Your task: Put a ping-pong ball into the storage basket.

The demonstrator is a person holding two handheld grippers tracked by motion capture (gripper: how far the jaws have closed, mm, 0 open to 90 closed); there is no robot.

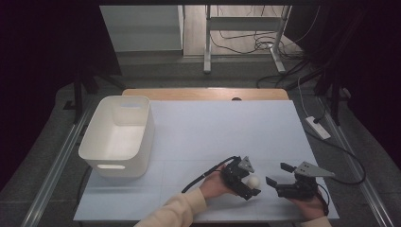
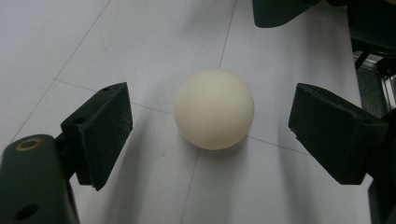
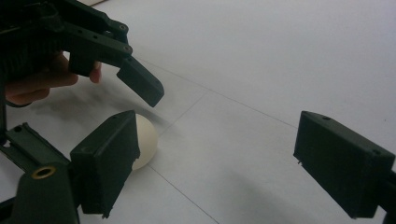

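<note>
At the left of the desk (image 1: 198,132), seen from the high view, stands a white bin (image 1: 118,136) with handle slots, upright and open at the top, well apart from both hands. The desk's surface is a pale sheet with faint fold lines.

Toward the front, right of the middle, the left hand-held gripper (image 1: 251,184) is held by a hand in a cream sleeve (image 1: 179,210), with its cable (image 1: 208,172) trailing back to the left. It is open, with one jaw on each side of a white ball (image 1: 254,180). In the left gripper view the ball (image 2: 214,109) rests on the desk, midway between the two black pads (image 2: 106,126), with a clear gap on each side, so neither pad touches it.

Just to the right, the right hand-held gripper (image 1: 280,174) is held near the front edge, its grey three-cornered plate (image 1: 312,169) on top. It is open too, its jaws spread wide with nothing between them. In the right gripper view, the ball (image 3: 145,142) lies partly hidden behind this gripper's left pad (image 3: 109,156), and one jaw of the left hand-held gripper (image 3: 123,109) hangs above it.
</note>
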